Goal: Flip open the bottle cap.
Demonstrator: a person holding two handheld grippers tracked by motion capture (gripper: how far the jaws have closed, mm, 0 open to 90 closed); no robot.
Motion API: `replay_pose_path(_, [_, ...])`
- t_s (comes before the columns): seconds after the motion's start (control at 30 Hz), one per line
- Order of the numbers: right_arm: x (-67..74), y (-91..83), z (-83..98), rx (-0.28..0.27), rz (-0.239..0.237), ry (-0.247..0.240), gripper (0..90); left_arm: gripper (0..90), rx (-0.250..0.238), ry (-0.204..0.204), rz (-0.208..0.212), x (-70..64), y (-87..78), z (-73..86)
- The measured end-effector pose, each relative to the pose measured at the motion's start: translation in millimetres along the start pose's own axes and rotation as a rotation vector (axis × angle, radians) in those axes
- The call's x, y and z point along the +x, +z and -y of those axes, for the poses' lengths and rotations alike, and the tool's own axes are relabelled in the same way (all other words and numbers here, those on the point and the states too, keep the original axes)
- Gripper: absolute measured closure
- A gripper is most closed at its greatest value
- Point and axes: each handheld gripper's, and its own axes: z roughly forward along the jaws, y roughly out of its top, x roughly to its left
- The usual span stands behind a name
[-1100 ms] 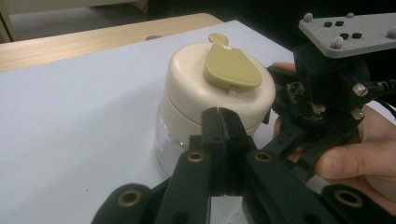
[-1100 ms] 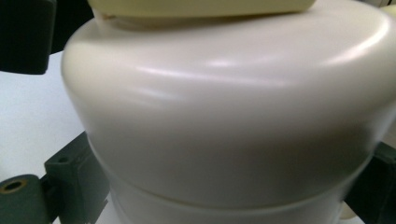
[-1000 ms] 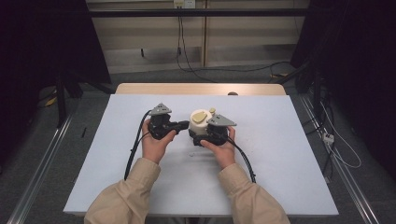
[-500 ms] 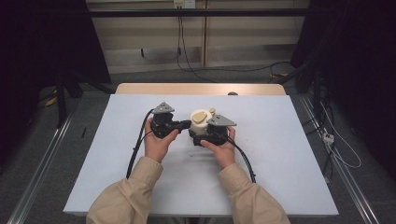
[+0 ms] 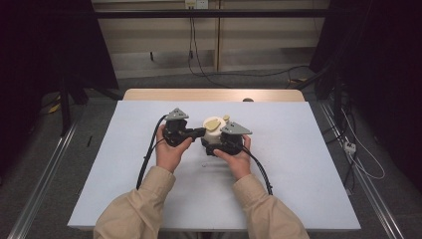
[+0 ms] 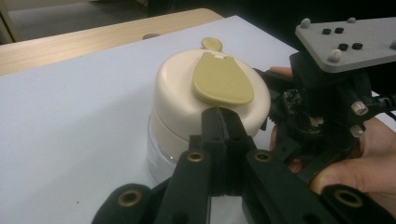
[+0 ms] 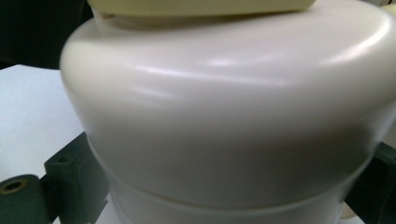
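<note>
Now the left claw [image 6: 223, 122] is seen with its jaws shut tight together, nothing between them, their tips set against the front of the cream lid [image 6: 187, 100] just under the edge of the olive flap [image 6: 222, 79] that lies on top of that lid. Compared with the earlier pictures, this claw has been brought slightly closer to the lid; a second ago its tips stood a little farther off. This is judged to be the approach to prying the flap up, which is not yet lifted.

Beside the lid, the right claw [image 5: 219, 144] is held clamped around the container [image 5: 214, 130], its dark jaws seen on either side of the clear body below the lid in the right gripper view; its place against the lid is unchanged from the earlier frames. The container stands upright on the white desk [image 5: 298, 164], near the middle. Beyond the lid, a small olive tab [image 6: 211, 43] is seen at the far edge.
</note>
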Motion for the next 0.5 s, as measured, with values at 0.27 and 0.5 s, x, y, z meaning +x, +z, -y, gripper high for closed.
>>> replay_pose_path(0.27, [0.0, 0.0, 0.0, 0.001, 0.000, 0.000, 4.6, 90.0, 0.000, -0.003, 0.001, 0.0, 0.2, -1.4])
replay_pose_path(0.5, [-0.1, 0.1, 0.0, 0.001, -0.001, 0.001, 4.6, 90.0, -0.002, 0.000, -0.004, -0.6, 0.4, -3.5])
